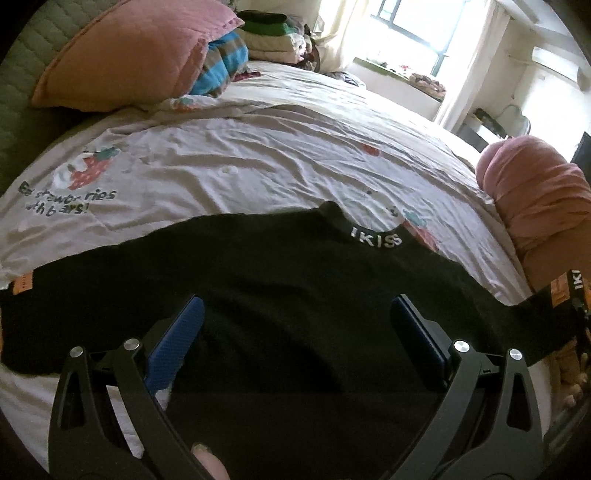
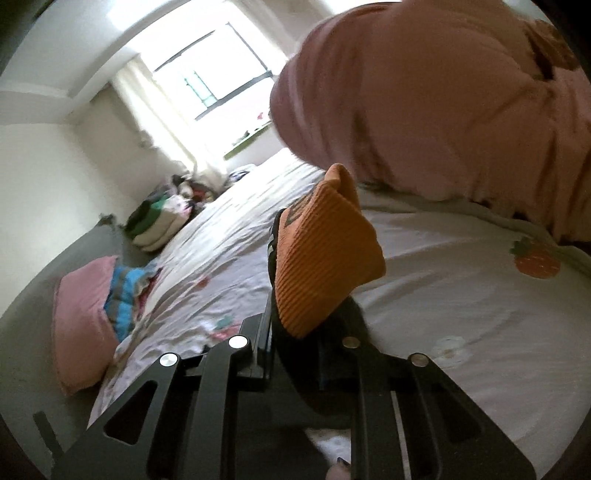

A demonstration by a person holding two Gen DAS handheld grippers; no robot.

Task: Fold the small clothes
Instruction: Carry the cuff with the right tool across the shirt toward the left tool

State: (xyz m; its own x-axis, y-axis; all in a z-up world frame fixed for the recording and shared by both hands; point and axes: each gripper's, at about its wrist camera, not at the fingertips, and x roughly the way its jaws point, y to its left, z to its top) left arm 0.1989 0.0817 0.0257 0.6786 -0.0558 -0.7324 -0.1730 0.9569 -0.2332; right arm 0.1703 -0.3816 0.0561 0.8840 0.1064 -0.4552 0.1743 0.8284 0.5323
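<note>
A small black top [image 1: 280, 295] with an "IKISS" collar lies spread on the bed sheet [image 1: 229, 155]. Its left sleeve ends in an orange cuff [image 1: 18, 288]. My left gripper [image 1: 295, 306] hovers over the middle of the top, open, its blue pads [image 1: 177, 343] wide apart with nothing between them. In the right wrist view my right gripper [image 2: 299, 332] is shut on the right sleeve's orange cuff [image 2: 321, 251] and holds it lifted off the sheet, black cloth trailing below. That lifted cuff [image 1: 557, 295] also shows at the right edge of the left wrist view.
A person's pink sleeve [image 1: 535, 199] leans over the bed's right side. A pink pillow [image 1: 122, 55] and a striped blue cloth [image 1: 221, 62] lie at the head, with stacked folded clothes [image 1: 273, 33] behind. A window [image 1: 417, 26] is beyond.
</note>
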